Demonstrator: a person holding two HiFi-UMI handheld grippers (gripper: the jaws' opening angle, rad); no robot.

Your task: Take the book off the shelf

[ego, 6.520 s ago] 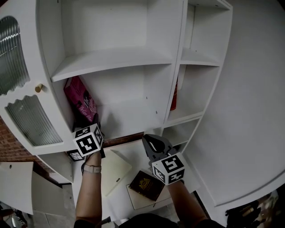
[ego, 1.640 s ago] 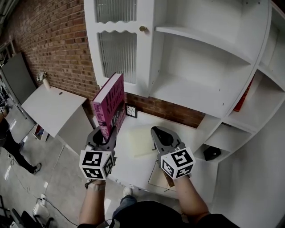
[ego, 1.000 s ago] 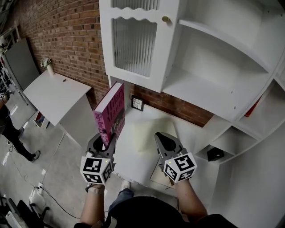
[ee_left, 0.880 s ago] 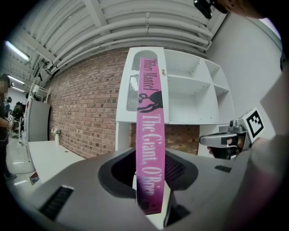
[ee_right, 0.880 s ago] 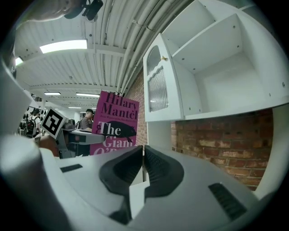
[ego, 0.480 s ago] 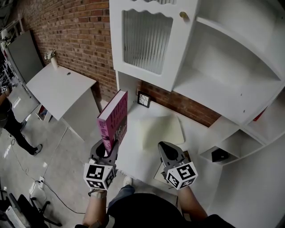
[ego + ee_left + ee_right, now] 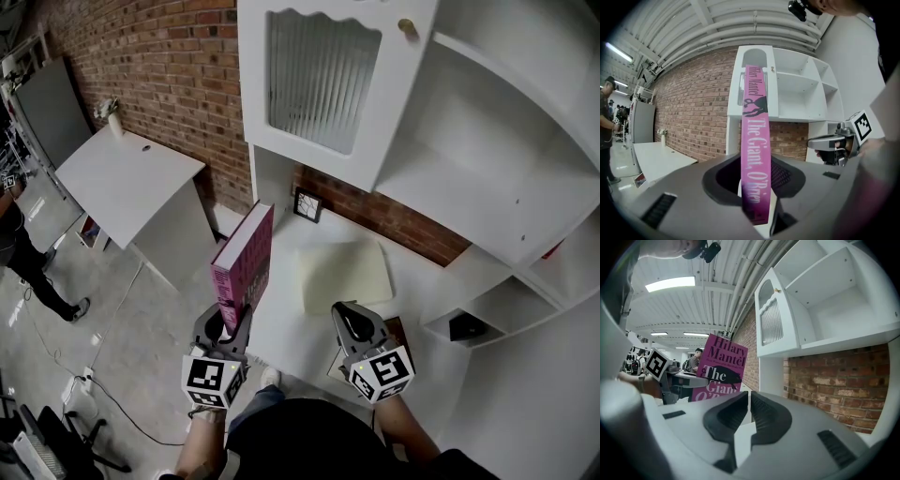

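A pink paperback book stands upright, spine toward me, clear of the white shelf unit. My left gripper is shut on its lower end. In the left gripper view the pink spine rises straight up from between the jaws of the left gripper. My right gripper hovers over the desk's front edge, jaws closed together with nothing in them. The right gripper view shows the right gripper with the book's cover off to its left.
A cream pad lies on the white desk under the shelves. A dark book lies beside my right gripper. A glass-fronted cabinet door hangs above. A second white table stands left by the brick wall. A person stands at the far left.
Both grippers have drawn back from the shelf unit toward me. The book stays upright in the left gripper and has come along with it.
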